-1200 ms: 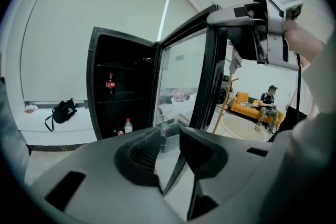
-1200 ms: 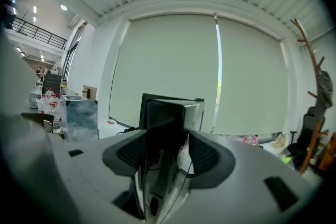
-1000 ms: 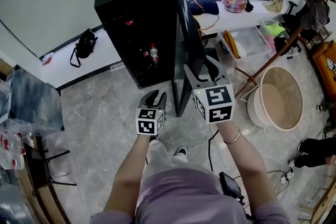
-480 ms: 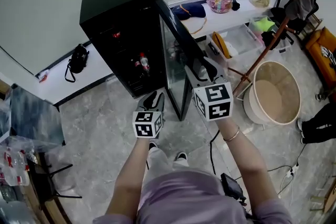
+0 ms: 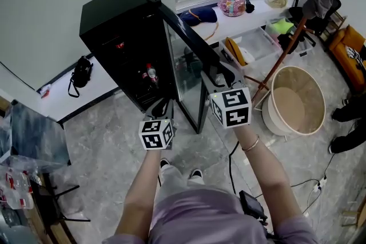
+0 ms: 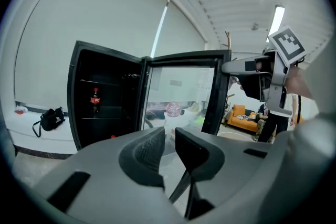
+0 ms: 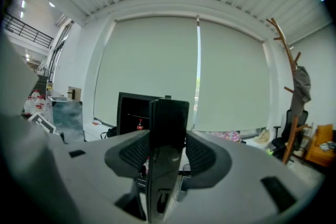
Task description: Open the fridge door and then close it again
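Black, boxy fridge (image 5: 117,20) stands on a grey marbled floor (image 5: 108,140) w/ its fridge door (image 5: 186,66) swung wide: black frame, clear glass pane.

Head view alone shows both arms at once. The cube-marked right tongs (image 5: 216,72) are at the door's free edge. The left tongs (image 5: 163,107) sit lower, apart from the door, near the open cabinet.

Right gripper view adds the grip detail: ribbed pads clamped on either side of the door's glossy black edge, seen end-on as an upright slab.

Left gripper view gives what head view can't: left jaws w/ a narrow gap, nothing between them, having just been closing. Thru the pane it also catches an orange sofa (image 6: 244,115).

Inside the fridge a red-labelled bottle (image 6: 95,98) stands upright on a shelf. A black bag (image 5: 80,72) lies on the low white ledge (image 5: 54,101) left of the fridge.

Only head view has the round beige tub (image 5: 294,106) on the floor. The wooden coat stand (image 5: 297,26), hung w/ clothes, shows in head & right gripper views.
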`<action>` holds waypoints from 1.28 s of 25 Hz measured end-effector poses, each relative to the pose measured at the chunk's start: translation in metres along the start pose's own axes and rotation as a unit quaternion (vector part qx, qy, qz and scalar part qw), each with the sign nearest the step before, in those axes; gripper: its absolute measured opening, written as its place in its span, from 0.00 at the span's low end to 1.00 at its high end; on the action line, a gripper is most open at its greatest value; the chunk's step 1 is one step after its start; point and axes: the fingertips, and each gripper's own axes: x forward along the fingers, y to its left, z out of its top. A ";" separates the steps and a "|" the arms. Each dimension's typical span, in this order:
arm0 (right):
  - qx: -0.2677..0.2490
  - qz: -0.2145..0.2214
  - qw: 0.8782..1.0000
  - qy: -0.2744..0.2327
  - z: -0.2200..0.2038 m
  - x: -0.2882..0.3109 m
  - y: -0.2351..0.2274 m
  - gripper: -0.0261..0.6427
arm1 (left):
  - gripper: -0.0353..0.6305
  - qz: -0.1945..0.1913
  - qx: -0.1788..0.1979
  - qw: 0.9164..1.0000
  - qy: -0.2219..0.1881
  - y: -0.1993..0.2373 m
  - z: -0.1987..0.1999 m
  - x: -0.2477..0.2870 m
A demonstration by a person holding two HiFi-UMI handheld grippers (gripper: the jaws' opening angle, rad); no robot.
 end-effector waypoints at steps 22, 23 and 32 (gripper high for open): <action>0.013 -0.063 0.998 0.002 -0.011 0.014 -0.073 0.35 | 0.13 -0.058 0.001 0.998 0.000 -0.008 0.027 0.078; 0.014 -0.065 0.998 0.001 -0.011 0.016 -0.077 0.35 | 0.13 -0.061 0.001 0.998 0.001 -0.008 0.029 0.083; 0.025 -0.087 0.996 -0.013 -0.013 0.033 -0.121 0.35 | 0.13 -0.082 0.007 0.997 0.012 -0.004 0.038 0.136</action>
